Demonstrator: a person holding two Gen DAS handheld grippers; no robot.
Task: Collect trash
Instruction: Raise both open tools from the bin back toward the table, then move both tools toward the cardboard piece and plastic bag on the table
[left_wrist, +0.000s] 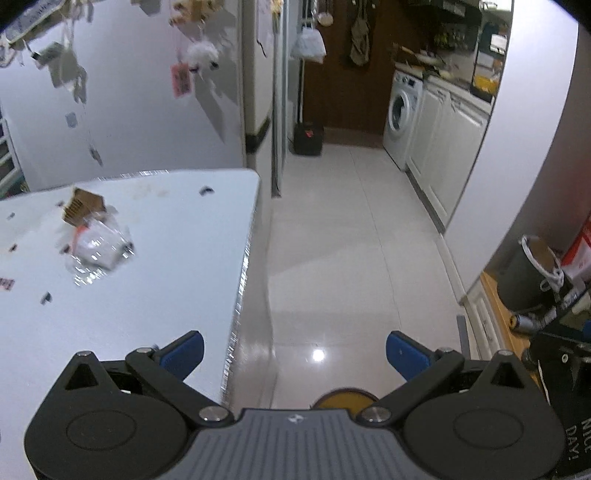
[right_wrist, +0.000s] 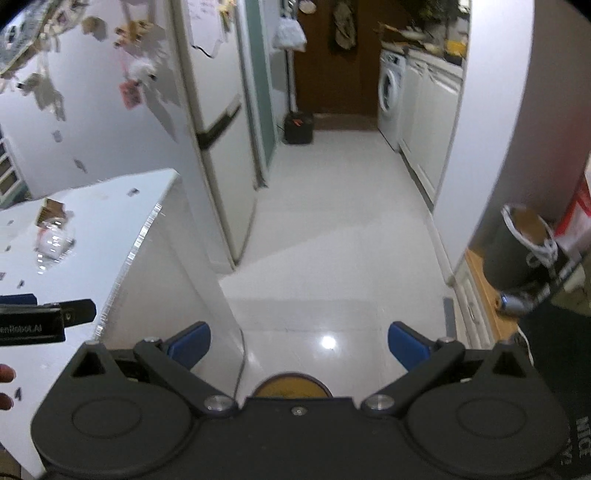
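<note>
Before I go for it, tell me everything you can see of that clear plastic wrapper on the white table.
The clear plastic wrapper is crumpled, glossy and see-through, with glints of light on its creases and something white plus a bit of orange inside. It lies on the white table, left of the table's right edge, touching a small brown cardboard piece at its far side. Neither tool touches it; the picture is blurred, so print is unreadable.
</note>
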